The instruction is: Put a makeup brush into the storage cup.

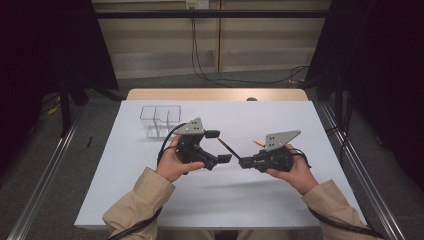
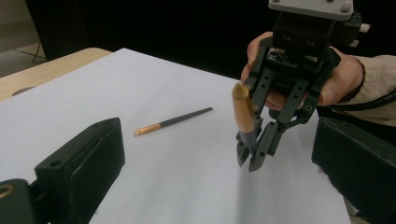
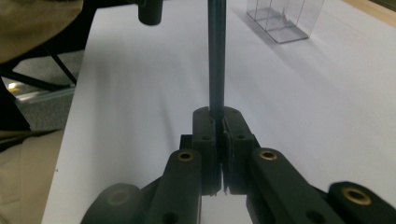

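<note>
My right gripper (image 1: pixel 243 162) (image 3: pixel 218 117) is shut on a thin dark brush (image 1: pixel 228 148) (image 3: pixel 215 56). The brush's tan end (image 2: pixel 243 109) points toward my left gripper (image 1: pixel 219 146). The left gripper is open, its two black fingers (image 2: pixel 81 170) spread wide, and the brush's free end lies in the gap between them without touching either. In the left gripper view the right gripper (image 2: pixel 250 158) faces the camera, tips down above the white sheet. A second brush (image 1: pixel 258 143) (image 2: pixel 173 120) lies flat on the sheet beyond the grippers.
A clear plastic box (image 1: pixel 160 121) (image 3: pixel 285 18) with compartments stands at the back left of the white sheet (image 1: pixel 250 200). A wooden table edge (image 1: pixel 215 94) runs behind it. Dark curtains hang at both sides, and cables trail from both grippers.
</note>
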Action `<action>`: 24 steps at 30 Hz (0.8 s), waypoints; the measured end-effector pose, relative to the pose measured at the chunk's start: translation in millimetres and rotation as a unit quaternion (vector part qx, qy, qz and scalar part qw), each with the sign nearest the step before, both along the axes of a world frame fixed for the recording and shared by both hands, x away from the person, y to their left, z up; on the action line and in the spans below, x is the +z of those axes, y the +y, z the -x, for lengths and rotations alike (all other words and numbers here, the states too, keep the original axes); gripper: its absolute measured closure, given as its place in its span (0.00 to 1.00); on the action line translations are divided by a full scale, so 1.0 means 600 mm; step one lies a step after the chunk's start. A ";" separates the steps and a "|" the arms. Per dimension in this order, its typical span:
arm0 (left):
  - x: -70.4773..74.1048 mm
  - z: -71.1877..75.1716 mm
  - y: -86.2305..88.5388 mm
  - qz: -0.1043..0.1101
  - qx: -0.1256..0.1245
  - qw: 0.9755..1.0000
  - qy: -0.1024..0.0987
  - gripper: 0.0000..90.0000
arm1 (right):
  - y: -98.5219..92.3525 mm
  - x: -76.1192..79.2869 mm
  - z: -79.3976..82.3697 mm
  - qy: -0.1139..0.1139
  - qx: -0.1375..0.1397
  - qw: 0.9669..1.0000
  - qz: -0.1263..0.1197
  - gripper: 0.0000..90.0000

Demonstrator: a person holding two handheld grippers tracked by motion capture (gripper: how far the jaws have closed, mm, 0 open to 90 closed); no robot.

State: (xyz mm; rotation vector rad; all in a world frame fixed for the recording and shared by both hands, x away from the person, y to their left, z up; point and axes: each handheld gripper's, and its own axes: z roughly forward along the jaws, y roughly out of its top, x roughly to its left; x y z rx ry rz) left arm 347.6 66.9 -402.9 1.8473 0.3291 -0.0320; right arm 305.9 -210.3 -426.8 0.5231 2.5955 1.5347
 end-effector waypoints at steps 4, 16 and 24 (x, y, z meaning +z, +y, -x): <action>-0.002 -0.001 0.000 0.007 0.001 1.000 0.005 0.04 | 0.004 0.002 0.002 -0.004 -0.004 1.000 -0.013 0.95; -0.005 -0.004 0.002 0.041 0.003 0.999 0.016 0.19 | 0.009 0.003 -0.001 -0.009 -0.007 1.000 -0.029 0.95; -0.009 -0.004 0.006 0.048 0.002 0.999 0.012 0.34 | 0.008 0.005 -0.004 -0.011 -0.018 0.999 -0.038 0.95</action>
